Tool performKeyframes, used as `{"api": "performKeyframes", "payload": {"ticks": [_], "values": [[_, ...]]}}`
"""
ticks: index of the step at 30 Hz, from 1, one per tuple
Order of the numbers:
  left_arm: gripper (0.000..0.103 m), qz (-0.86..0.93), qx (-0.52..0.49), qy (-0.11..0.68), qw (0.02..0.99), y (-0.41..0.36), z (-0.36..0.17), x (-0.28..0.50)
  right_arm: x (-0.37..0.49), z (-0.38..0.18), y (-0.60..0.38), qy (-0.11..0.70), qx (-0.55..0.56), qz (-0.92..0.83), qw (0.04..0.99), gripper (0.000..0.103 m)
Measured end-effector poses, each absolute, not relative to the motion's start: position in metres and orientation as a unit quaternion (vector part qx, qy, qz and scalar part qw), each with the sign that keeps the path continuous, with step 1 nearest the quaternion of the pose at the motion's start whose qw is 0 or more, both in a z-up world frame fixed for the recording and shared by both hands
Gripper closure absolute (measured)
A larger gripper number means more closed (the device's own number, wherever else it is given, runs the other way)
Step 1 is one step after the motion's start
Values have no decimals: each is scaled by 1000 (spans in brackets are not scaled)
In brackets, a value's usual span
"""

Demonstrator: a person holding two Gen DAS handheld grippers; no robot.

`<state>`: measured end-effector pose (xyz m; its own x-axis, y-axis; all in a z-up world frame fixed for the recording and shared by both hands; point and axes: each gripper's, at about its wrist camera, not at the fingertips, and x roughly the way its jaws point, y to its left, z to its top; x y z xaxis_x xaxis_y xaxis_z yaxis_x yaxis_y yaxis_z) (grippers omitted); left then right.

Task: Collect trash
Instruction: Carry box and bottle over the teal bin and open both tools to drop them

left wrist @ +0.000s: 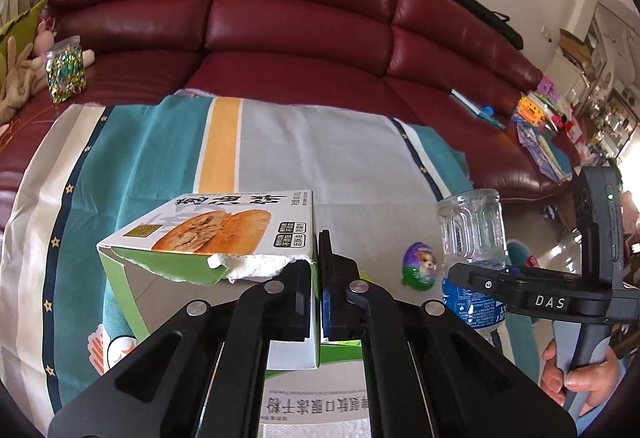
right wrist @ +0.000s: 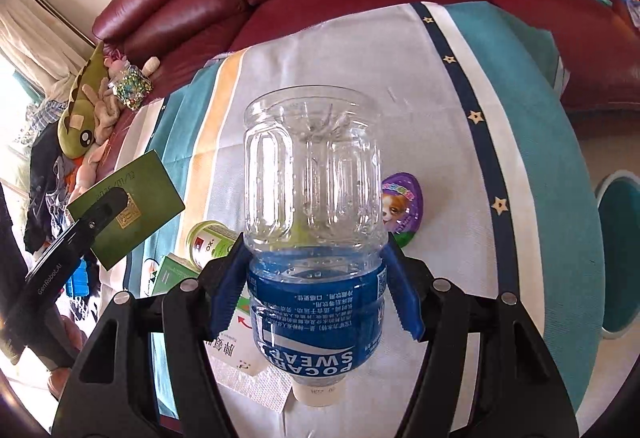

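Observation:
My left gripper [left wrist: 318, 278] is shut on the side wall of an open, torn pastry box [left wrist: 208, 234] and holds it above the striped tablecloth [left wrist: 340, 158]. The box also shows in the right wrist view [right wrist: 132, 206], green underside up, at the left. My right gripper [right wrist: 316, 278] is shut on an empty Pocari Sweat bottle [right wrist: 312, 198], held upside down with its cap toward the camera. The bottle and right gripper also show at the right of the left wrist view [left wrist: 472, 238]. A purple toy egg [right wrist: 400, 210] lies on the cloth behind the bottle.
A white-and-green carton [left wrist: 312, 402] lies below my left gripper. A green can [right wrist: 208, 242] and a small green box [right wrist: 172, 274] lie on the cloth left of the bottle. A dark red leather sofa [left wrist: 300, 18] curves behind the table, with a glitter jar [left wrist: 66, 70] and plush toys on it.

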<state>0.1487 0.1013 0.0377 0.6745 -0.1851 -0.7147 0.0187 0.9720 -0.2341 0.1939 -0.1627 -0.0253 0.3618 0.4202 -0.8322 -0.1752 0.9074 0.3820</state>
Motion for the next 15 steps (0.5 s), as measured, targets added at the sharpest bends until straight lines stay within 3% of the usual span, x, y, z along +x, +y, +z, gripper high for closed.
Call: {"api": "performKeyframes", "payload": {"ticks": [7,15], "values": [[99,-118,-66,397,908,23,62,135,169,-14,-230,513,151,150,832,41],[99,-203,-33,423,882,-82,56,123,134,-8,-333,487,201,106,843,41]]}}
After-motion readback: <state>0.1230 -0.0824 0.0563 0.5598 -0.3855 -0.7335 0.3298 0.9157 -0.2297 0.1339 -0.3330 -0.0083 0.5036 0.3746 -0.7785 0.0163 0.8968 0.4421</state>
